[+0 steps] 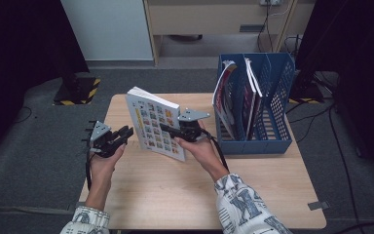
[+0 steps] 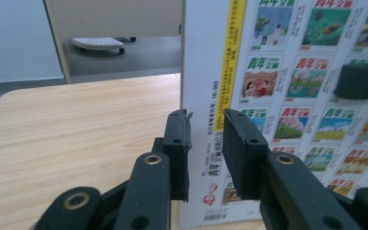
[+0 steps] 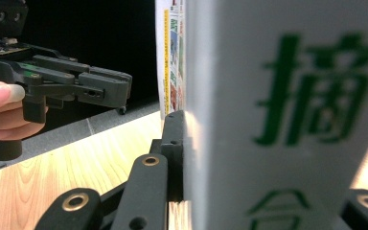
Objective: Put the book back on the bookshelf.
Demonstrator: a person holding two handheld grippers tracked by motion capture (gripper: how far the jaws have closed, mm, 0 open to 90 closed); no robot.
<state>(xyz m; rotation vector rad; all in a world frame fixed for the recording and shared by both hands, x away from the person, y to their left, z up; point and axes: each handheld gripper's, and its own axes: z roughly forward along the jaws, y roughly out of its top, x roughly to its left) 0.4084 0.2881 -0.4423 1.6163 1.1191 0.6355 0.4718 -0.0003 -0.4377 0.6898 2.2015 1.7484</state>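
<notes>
We see a thick book (image 1: 155, 124) standing upright on its lower edge near the middle of the wooden worktop (image 1: 175, 195), just left of the blue file rack (image 1: 268, 97). Its cover carries rows of small coloured pictures and a yellow strip down one side. Our right claw (image 1: 168, 128) is clamped on the book from the rack side: in the right gripper view its near black jaw lies flat against the book's white spine (image 3: 278, 120), and the book fills the space between the jaws. Our left claw (image 1: 126, 132) sits on the far side of the book from the rack, its tips close to the book's left edge. In the left gripper view the two jaws stand a narrow gap apart with nothing between them, and the book's cover (image 2: 287, 96) rises just behind them; the left claw (image 2: 206, 143) holds nothing. Inside the rack a few other books (image 1: 236, 97) lean in the left compartments, while the book we work with stays outside it, well short of the rack's front wall.
</notes>
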